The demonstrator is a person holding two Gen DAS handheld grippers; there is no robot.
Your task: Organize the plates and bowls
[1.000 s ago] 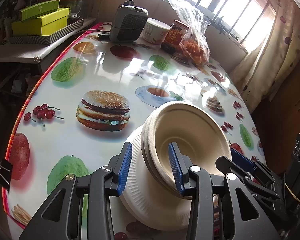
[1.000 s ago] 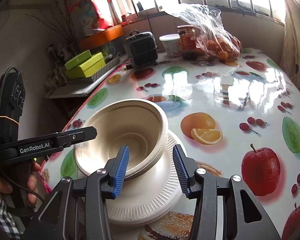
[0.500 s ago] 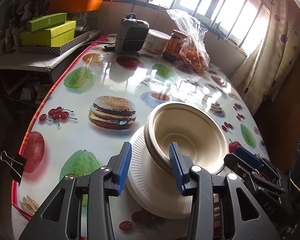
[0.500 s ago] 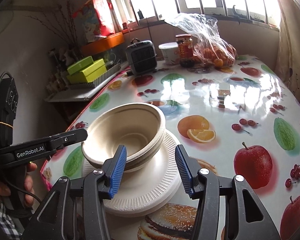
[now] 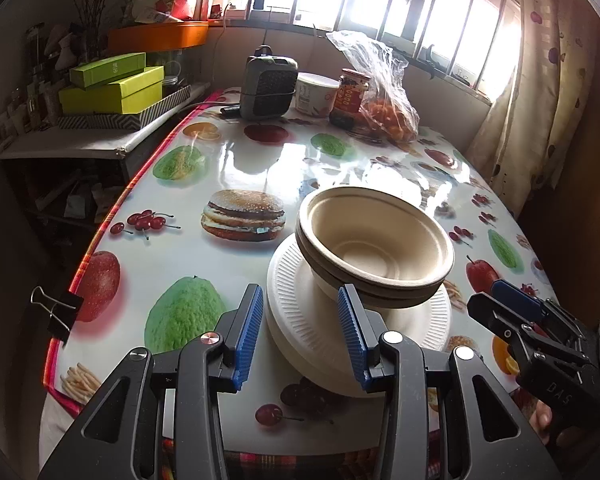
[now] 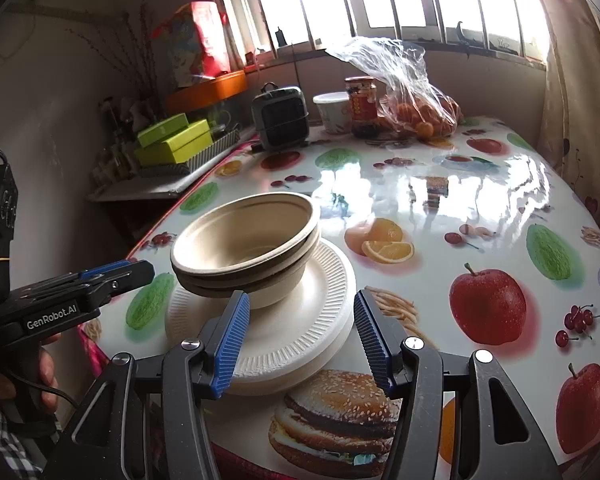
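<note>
A stack of beige paper bowls (image 5: 374, 244) (image 6: 246, 246) sits upright on a stack of white ribbed paper plates (image 5: 300, 312) (image 6: 300, 316) near the table's front edge. My left gripper (image 5: 300, 334) is open and empty, just in front of the plates. My right gripper (image 6: 298, 338) is open and empty, its fingers straddling the near rim of the plates without touching. Each gripper shows in the other's view: the right gripper (image 5: 516, 312) and the left gripper (image 6: 112, 276).
The table (image 5: 228, 288) has a glossy fruit-and-burger print cloth. At the back stand a small grey heater (image 5: 269, 88), a white tub (image 5: 315, 94), a red jar (image 5: 350, 96) and a bag of oranges (image 5: 384, 116). Green boxes (image 5: 112, 88) sit on a side shelf. A binder clip (image 5: 56, 314) grips the left edge.
The bowls were tilted between the left gripper's fingers; now they rest level on the plates. Both grippers have pulled back from the stack and stand open.
</note>
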